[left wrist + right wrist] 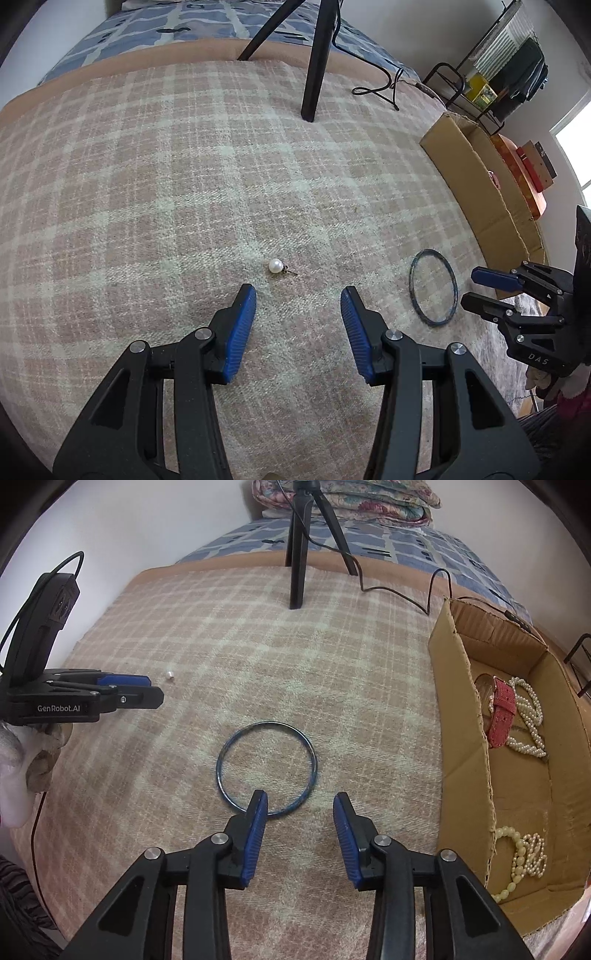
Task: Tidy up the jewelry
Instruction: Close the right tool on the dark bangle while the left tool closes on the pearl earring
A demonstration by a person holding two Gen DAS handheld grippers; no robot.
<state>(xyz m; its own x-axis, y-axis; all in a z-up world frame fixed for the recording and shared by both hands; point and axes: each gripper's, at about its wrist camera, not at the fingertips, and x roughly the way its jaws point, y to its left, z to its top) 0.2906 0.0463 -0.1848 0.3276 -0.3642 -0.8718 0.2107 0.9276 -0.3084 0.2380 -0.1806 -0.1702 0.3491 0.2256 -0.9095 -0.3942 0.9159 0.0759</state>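
A white pearl earring (pixel 276 266) lies on the plaid blanket just ahead of my open, empty left gripper (pixel 298 291); it shows small in the right wrist view (pixel 170 674). A thin blue bangle (pixel 266 768) lies flat on the blanket; my open, empty right gripper (pixel 300 796) hovers at its near rim, the left finger (pixel 258 808) over the ring. The bangle also shows in the left wrist view (pixel 434 287), with the right gripper (pixel 480 288) beside it. The left gripper (pixel 155 690) shows at left in the right wrist view.
An open cardboard box (pixel 465 686) stands at the right with a red watch strap (pixel 501 712), pearl necklaces (pixel 528 716) and cream bead bracelets (pixel 524 860) inside. A black tripod (pixel 299 565) with a cable (pixel 399 590) stands at the back. The plaid blanket (pixel 258 657) covers a bed.
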